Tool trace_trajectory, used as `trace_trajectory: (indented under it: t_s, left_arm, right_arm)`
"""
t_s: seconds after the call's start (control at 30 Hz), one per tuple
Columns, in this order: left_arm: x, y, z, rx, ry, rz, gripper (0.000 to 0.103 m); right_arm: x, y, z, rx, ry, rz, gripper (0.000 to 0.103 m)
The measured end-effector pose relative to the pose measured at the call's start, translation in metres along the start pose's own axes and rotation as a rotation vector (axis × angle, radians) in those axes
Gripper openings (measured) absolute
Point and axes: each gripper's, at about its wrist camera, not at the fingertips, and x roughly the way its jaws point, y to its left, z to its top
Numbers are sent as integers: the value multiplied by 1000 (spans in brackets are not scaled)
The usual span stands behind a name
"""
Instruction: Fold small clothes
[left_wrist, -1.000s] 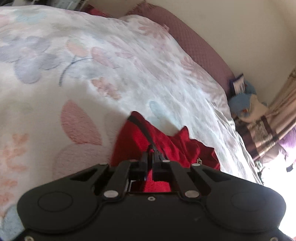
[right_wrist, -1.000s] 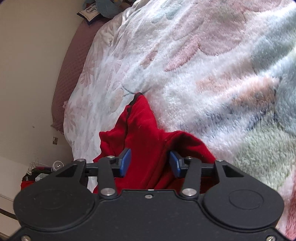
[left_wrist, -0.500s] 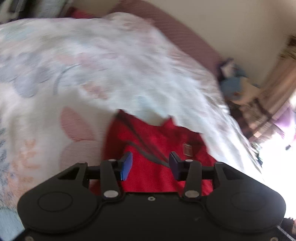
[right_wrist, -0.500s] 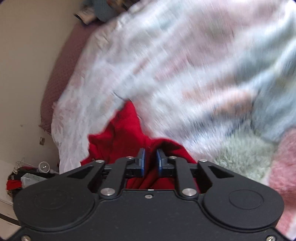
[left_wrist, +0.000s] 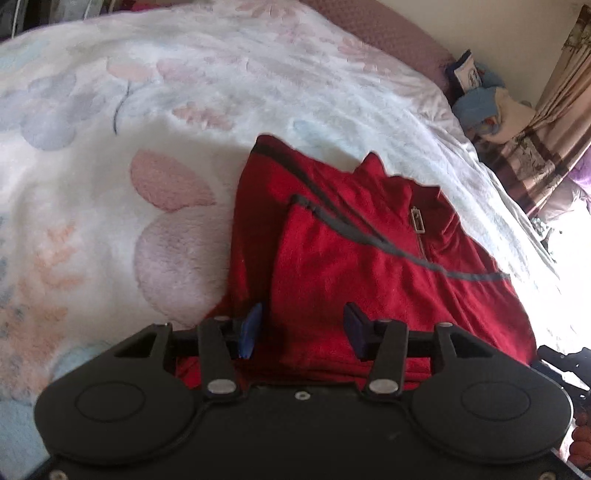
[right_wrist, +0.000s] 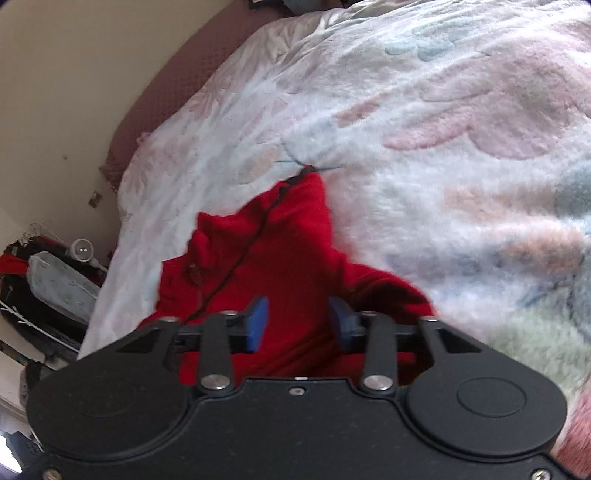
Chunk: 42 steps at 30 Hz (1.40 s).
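A small red garment (left_wrist: 351, 258) with a dark seam stripe and a zip pull (left_wrist: 416, 218) lies partly folded on the fluffy floral blanket (left_wrist: 147, 110). My left gripper (left_wrist: 303, 317) hovers over its near edge. Its jaws are opening and the blue pads stand apart, with cloth beneath them but nothing pinched. In the right wrist view the same red garment (right_wrist: 280, 258) rises to a point on the blanket (right_wrist: 443, 147). My right gripper (right_wrist: 298, 314) is over its near part, jaws opening, and the pads do not press on the cloth.
A mauve headboard (left_wrist: 388, 29) runs along the bed's far side. Soft toys and a pillow (left_wrist: 476, 92) lie by a patterned curtain (left_wrist: 554, 110). Beyond the bed's edge in the right wrist view stands floor clutter (right_wrist: 44, 288) against the wall.
My left gripper let go of the garment's dark-edged fold and opened; the garment now lies flatter. My right gripper closed over the cloth, then opened again. Both views rolled.
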Motion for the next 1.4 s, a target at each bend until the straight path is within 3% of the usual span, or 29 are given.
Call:
trace_trajectory:
  t_s: [0.13,0.3,0.4,0.53,0.67,0.83,0.93,1.0,1.1,1.2,1.4]
  left_arm:
    - [-13,-14,10,4,-4,6,48]
    - [-23,-45,30,44,-110,-114,50]
    - [-2,-52,39,35,-97,-154,52]
    - [23,-40,37,26,-56,-23,52]
    - [32,-18,32,6,-46,-74,52]
    - [28,-27,37,-9,-47,-69,52]
    - [6,-42,32,13,-44,-98,52]
    - [-11,-47,20,52,-46,-144,53]
    - [-20,-47,3,99,-13,-122,54]
    - [-12,-33,-8,63,17,-77,54]
    - [0,-21,-25,70,-30,-78,54]
  right_arm:
    - [-6,-2,4,50,3,2,26]
    - [-2,33,15,-65,-31,57,35]
    - [19,48,23,-102,-32,83,36]
    - [48,53,27,-131,-14,35,36]
    - [62,35,28,-128,-19,-42,30]
    - [65,18,30,-75,-2,-18,24]
    - [51,24,32,-53,0,-13,31]
    - [33,29,29,-50,-11,46,37]
    - [11,34,20,-98,-10,78,39]
    - [5,28,10,-106,20,71,39]
    - [9,4,1,-59,26,35,31]
